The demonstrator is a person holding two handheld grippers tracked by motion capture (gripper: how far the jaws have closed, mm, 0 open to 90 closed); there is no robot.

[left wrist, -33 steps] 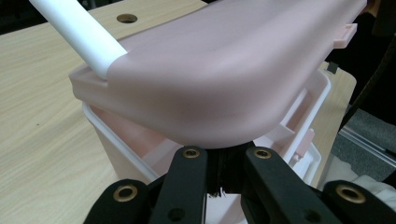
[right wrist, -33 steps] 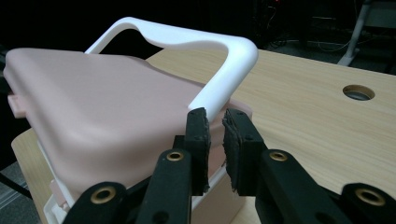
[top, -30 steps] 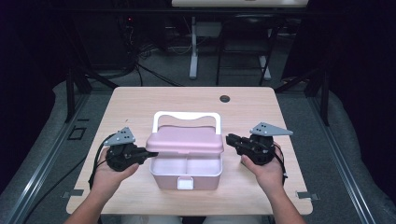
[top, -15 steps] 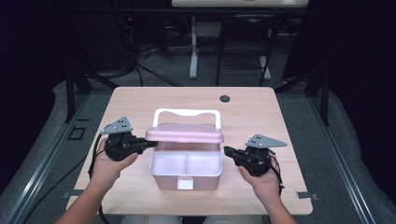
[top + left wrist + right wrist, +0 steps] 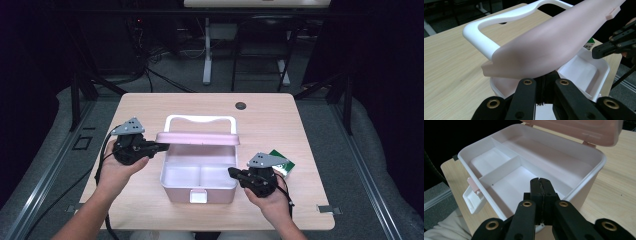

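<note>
A pink box [image 5: 175, 192] stands in the middle of the table with its pink lid [image 5: 197, 138] tilted up and a white handle [image 5: 200, 120] behind. My left gripper [image 5: 159, 146] is shut, its tips under the lid's left edge; in the left gripper view the lid [image 5: 554, 42] rests over the closed jaws [image 5: 543, 82]. My right gripper [image 5: 233, 172] is shut and holds nothing, by the box's right wall. In the right gripper view its tips [image 5: 540, 181] hang over the white divided inside of the box [image 5: 602, 161], which is bare.
A green packet [image 5: 284, 162] lies on the table [image 5: 280, 120] just right of my right hand. A white latch [image 5: 472, 198] hangs at the box's front. A black round grommet [image 5: 241, 105] sits near the table's far edge.
The lid has swung up from nearly closed, with my left gripper rising under its left edge. My right gripper has left the lid and dropped toward me beside the box.
</note>
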